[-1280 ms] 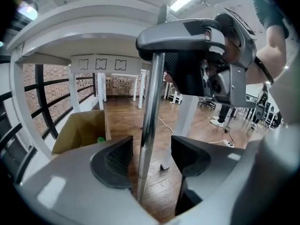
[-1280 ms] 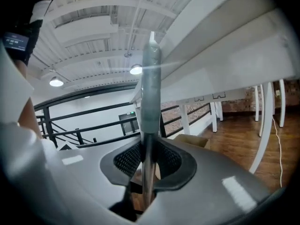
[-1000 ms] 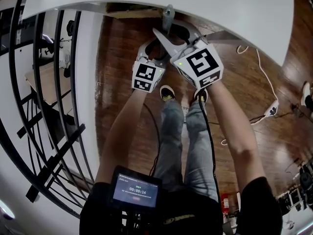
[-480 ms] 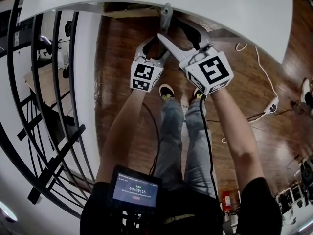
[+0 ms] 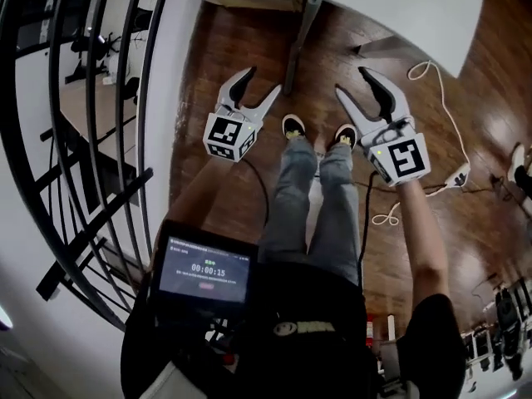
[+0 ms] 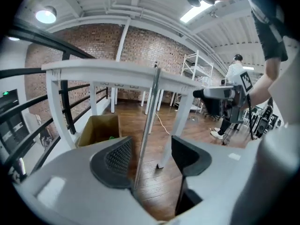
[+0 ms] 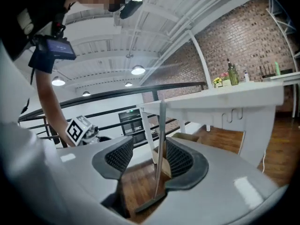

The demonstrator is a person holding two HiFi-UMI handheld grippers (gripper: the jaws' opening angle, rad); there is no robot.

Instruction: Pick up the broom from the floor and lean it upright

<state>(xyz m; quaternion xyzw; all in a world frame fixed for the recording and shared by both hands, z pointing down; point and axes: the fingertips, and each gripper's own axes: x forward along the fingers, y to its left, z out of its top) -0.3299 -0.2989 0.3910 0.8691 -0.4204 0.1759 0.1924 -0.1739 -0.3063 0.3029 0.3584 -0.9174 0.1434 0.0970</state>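
Observation:
The broom's grey handle [image 5: 301, 36] stands upright on the wood floor, its top leaning against the edge of the white table [image 5: 391, 7]. My left gripper [image 5: 258, 90] hangs open to the left of the handle and apart from it. My right gripper [image 5: 357, 86] is open too, to the right of the handle and clear of it. In the left gripper view the handle [image 6: 149, 111] shows beyond the open jaws. In the right gripper view the handle [image 7: 161, 144] and the dark broom head [image 7: 150, 203] show past the jaws. Nothing is held.
A black railing [image 5: 83, 140] runs along the left. A cardboard box [image 6: 98, 128] sits under the table. A white cable [image 5: 445, 131] and a power strip [image 5: 460, 185] lie on the floor to the right. The person's shoes [image 5: 293, 127] stand near the broom.
Both grippers have drawn back from the broom handle and spread apart, left to the left and right to the right. The right jaws have opened. The handle stays against the table.

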